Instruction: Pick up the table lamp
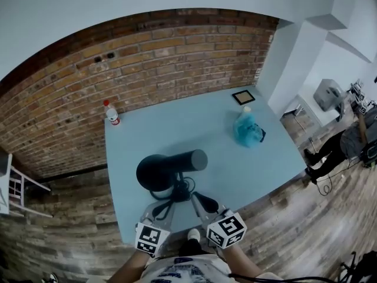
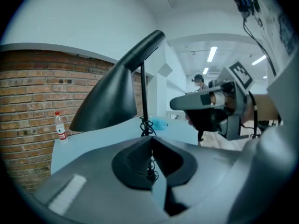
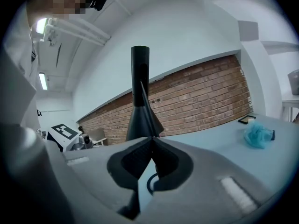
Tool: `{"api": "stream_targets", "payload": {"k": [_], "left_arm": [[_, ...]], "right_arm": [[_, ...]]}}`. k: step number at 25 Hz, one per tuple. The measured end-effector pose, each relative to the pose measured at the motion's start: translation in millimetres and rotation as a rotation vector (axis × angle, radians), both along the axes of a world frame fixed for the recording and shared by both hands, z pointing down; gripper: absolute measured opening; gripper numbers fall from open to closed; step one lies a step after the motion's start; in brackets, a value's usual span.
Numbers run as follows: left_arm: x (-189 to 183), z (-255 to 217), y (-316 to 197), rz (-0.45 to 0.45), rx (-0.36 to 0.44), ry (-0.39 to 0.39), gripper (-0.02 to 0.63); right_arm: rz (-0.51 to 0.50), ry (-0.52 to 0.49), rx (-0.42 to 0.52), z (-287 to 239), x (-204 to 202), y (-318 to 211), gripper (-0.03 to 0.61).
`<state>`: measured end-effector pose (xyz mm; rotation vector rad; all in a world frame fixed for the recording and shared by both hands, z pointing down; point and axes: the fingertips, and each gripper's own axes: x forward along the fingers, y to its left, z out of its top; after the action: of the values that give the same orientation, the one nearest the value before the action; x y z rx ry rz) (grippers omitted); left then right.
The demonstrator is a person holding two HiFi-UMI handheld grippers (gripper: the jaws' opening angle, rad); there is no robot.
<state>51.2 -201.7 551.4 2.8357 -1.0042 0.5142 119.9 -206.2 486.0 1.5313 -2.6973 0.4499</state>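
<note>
One table, four kinds of thing on it, two grippers at its near edge.

There is one light blue table (image 1: 194, 122), and on it stand one black table lamp (image 1: 171, 168) at the near side, one clear bottle (image 1: 112, 114) with a red cap at the far left corner, one crumpled blue thing (image 1: 246, 128) at the right, and one dark square frame (image 1: 243, 96) at the far right. The grippers are two, the left gripper (image 1: 165, 210) and the right gripper (image 1: 200, 200), and each carries one marker cube (image 1: 148, 239), so two cubes. One person (image 1: 347, 143) is seen far to the right, beyond the table.
</note>
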Motion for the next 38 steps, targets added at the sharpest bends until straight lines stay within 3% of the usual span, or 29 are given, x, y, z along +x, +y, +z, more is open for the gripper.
{"api": "stream_targets", "payload": {"k": [11,34,36,38], "left_arm": [[14,15,-17,-0.148,-0.008,0.011,-0.008],[31,48,-33,-0.108,-0.058,0.018,-0.005],[33,52,-32,-0.104,-0.067,0.019,0.002],[33,55,-33,-0.105,-0.075,0.023,0.011]], "right_arm": [[-0.227,0.009,0.02,9,-3,-31,-0.002],[-0.316,0.0,0.021,12,-3,-59,0.002],[-0.327,-0.003,0.026,11,-3,-59,0.053],[-0.339,-0.002,0.033,9,-4,-59,0.057]]}}
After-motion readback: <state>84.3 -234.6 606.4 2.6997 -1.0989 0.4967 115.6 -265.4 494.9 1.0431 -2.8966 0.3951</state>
